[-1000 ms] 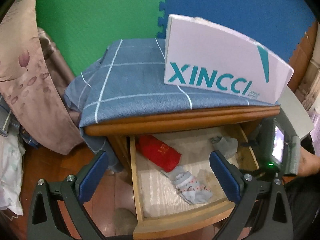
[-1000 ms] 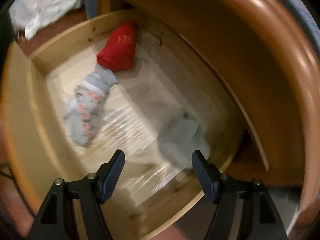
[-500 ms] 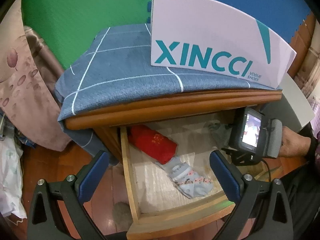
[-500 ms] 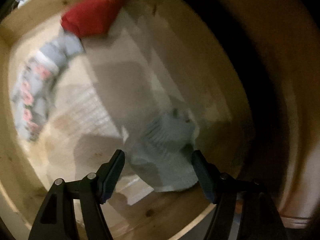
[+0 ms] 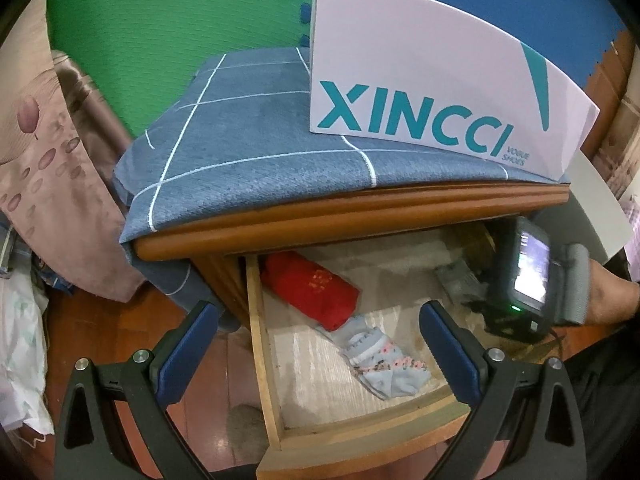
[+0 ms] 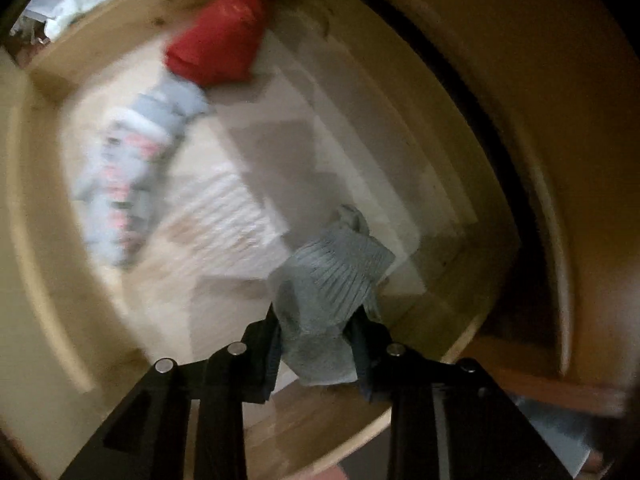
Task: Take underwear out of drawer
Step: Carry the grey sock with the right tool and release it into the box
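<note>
Three garments lie in the open drawer [image 5: 266, 364], as we find it. We note a red roll [image 5: 316, 294] at the back left corner, its near end touching a pale blue floral piece [image 5: 384, 364] that runs toward the front edge. The grey underwear [image 6: 332, 292] sits near the drawer's right side, toward the back.

We record the right gripper [image 6: 316, 344] pointing steeply down into the drawer. Its jaws have just been closing, and the grey underwear is pinched between them: cloth bunches up above the pads and a fold hangs below them. Whether the garment is off the drawer floor we cannot tell; the right wrist view is blurred. From the left wrist view we see this gripper's body with its lit screen at the drawer's right side, and part of the person's hand [image 5: 608, 300] behind it.

We find the left gripper [image 5: 316, 340] in front of the drawer with fingers spread wide and nothing between them. It touches nothing.

We note the cabinet [image 5: 360, 216] top covered by a blue checked cloth [image 5: 256, 152], which hangs over the left edge. A white shoebox [image 5: 432, 80] marked XINCCI stands on the cloth at the right side.
</note>
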Motion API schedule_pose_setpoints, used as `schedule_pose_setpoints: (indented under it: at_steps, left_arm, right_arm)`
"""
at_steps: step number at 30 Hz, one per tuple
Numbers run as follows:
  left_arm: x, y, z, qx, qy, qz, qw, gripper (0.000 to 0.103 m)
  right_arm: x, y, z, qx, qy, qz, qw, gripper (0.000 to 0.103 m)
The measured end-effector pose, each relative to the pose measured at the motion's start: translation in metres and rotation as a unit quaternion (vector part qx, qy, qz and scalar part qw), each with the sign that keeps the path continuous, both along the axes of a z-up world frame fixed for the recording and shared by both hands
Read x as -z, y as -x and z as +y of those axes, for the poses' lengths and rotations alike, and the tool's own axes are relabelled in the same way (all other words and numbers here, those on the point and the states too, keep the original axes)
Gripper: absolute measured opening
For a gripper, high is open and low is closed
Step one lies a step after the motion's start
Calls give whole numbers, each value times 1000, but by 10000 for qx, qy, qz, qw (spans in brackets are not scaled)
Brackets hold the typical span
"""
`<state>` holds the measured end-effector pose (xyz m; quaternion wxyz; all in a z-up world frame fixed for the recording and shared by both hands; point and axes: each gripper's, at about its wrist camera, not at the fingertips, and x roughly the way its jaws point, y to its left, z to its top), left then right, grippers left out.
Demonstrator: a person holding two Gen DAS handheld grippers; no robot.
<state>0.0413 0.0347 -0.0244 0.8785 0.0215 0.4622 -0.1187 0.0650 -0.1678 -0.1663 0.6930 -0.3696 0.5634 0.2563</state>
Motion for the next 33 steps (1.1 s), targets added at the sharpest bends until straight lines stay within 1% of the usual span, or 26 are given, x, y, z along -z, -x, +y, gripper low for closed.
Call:
schedule_pose_setpoints:
  at_steps: [2,3,4,8,10,11,13,14,15,16,19,21,24,27,30,33]
  left_arm:
    - [0,0,2,-27,36,-3,10000,100]
    - [-1,0,2,-32,38,-4,10000,100]
    - [-1,0,2,-37,33,-6,10000,100]
    - [-2,0,3,-60,38,-3,10000,100]
    - [-3,0,3,-76,53,0,10000,100]
    - [-3,-1,4,-90,74,10,9999,100]
    - [-4,0,6,-120,123,16,9999,100]
    - [-5,0,7,-135,154,14,9998,100]
    - [-6,0,8,-149,185,7,9997,100]
    - [-6,0,9,-160,209,0,9997,100]
    - [-7,1,11,-171,245,-18,9996,100]
    - [-8,2,11,-161,236,-53,9996,100]
    - [-8,4,10,-111,214,-66,9997,100]
    - [-8,5,9,-94,169,-83,9998,100]
    - [-8,6,11,-91,206,-50,9997,100]
    - [-8,5,15,-108,240,-22,9997,100]
  right_arm:
    - [-20,9,1,-62,-177,-30,9998,30]
    - [-38,15,3,-75,-332,-51,9994,30]
    - [-49,18,2,-82,-448,-53,9989,30]
    - [-111,43,11,-174,-997,-189,9947,30]
    - [-148,60,10,-145,-1265,-361,9912,30]
    - [-162,67,7,-119,-1391,-414,9893,30]
    - [-202,75,1,-14,-1773,-539,9827,30]
    - [-216,78,-2,22,-1881,-619,9802,30]
    - [-239,80,-6,101,-2063,-756,9755,30]
    - [-256,81,-8,164,-2181,-819,9724,30]
    - [-310,71,-20,451,-2676,-1087,9563,30]
    - [-343,59,-29,669,-2989,-1275,9434,30]
    - [-369,26,-36,1006,-3193,-1504,9302,30]
    - [-373,-10,-36,1311,-3310,-1465,9229,30]
    - [-354,-54,-36,1600,-3242,-1467,9207,30]
    - [-329,-84,-31,1917,-3275,-1332,9156,30]
